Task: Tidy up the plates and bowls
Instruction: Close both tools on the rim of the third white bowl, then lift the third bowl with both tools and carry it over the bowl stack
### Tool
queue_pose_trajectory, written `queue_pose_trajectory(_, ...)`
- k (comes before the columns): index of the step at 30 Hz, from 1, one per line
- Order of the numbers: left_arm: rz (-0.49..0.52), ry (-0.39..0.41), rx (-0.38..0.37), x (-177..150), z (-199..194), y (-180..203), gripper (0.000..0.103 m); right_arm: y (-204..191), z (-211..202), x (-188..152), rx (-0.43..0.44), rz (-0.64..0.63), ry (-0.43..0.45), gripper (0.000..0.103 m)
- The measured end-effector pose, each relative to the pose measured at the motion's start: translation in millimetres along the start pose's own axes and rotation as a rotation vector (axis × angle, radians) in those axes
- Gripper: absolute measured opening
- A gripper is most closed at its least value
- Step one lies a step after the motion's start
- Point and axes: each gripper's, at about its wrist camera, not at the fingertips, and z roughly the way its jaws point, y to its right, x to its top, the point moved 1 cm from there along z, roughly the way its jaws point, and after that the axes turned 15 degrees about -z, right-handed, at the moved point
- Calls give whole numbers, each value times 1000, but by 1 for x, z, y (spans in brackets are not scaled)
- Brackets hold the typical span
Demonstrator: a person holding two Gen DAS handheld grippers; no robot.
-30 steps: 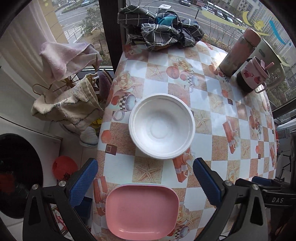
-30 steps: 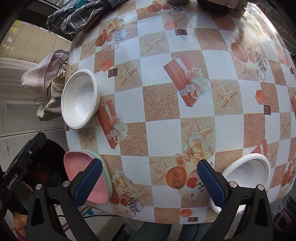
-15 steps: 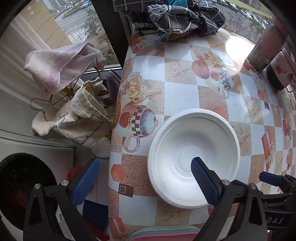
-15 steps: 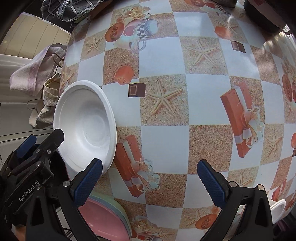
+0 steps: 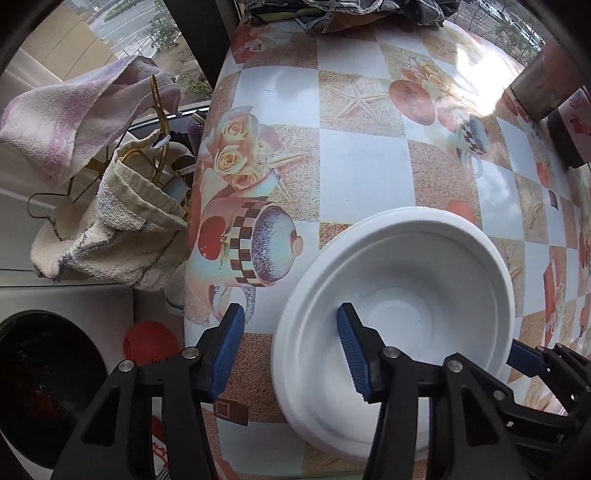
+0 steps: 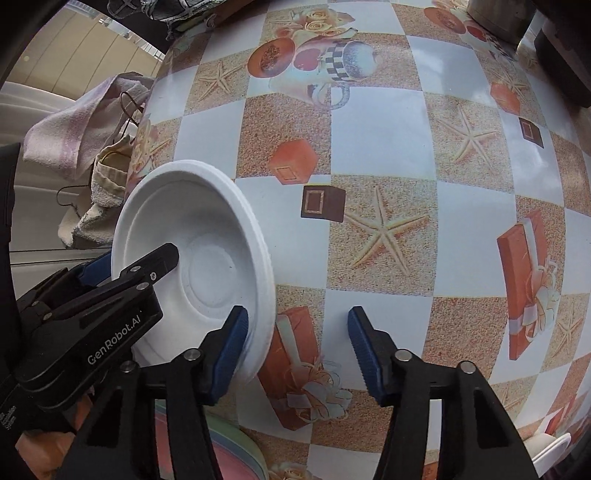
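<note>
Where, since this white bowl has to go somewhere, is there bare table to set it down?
The widest bare table lies right of the white bowl, running to the flask at the far corner and a second bowl at the near edge. Crowded: the far edge under crumpled cloth, and the near-left corner with stacked plates.

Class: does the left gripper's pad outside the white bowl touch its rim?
Apart. Left wrist view: a strip of tablecloth shows between that pad and the white bowl's rim. The left gripper's jaws are closing, rim between them.
</note>
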Motion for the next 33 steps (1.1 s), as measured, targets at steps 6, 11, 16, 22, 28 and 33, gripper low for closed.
queue_pose_trajectory(6,88,-27,-9,-17,-2,30,34,7,6,-6,63,38,-32,17)
queue_pose_trajectory(11,161,-37,-17,-53,-7,61,34,27,-3,-39,38,39,-72,17)
queue_pose_trajectory(16,228,-43,-15,-100,-11,93,35,50,-12,-85,24,91,-94,18)
queue_pose_trajectory(22,289,-63,-22,-152,-15,112,36,57,-16,-136,31,106,-120,20)
queue_pose_trajectory(28,325,-81,-8,-184,-19,117,36,58,-13,-169,76,145,-133,21)
queue_pose_trajectory(33,336,-91,2,-213,-22,116,36,57,-12,-185,99,150,-152,21)
